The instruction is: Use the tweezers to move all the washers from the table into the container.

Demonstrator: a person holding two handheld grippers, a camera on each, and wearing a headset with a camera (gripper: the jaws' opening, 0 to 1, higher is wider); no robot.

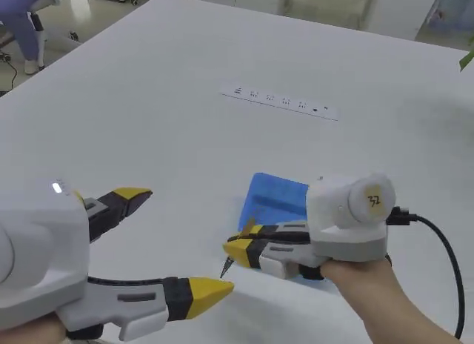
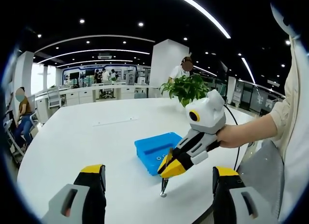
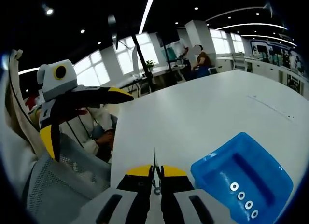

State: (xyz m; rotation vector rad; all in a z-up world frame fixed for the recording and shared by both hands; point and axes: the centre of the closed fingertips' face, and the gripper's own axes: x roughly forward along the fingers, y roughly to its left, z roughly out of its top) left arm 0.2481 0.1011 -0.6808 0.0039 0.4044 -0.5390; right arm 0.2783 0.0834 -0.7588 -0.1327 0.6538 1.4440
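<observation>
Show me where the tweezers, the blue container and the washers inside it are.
tweezers [image 2: 164, 184]: left gripper view, on the shaft near the tip.
blue container [image 3: 208, 170]: right gripper view, on its broad rim.
washers [image 3: 241, 195]: right gripper view, on one in the row.

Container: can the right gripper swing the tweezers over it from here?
Probably yes. The right gripper, shut on the tweezers, sits right beside the open container with nothing between; the left gripper is well clear.
</observation>
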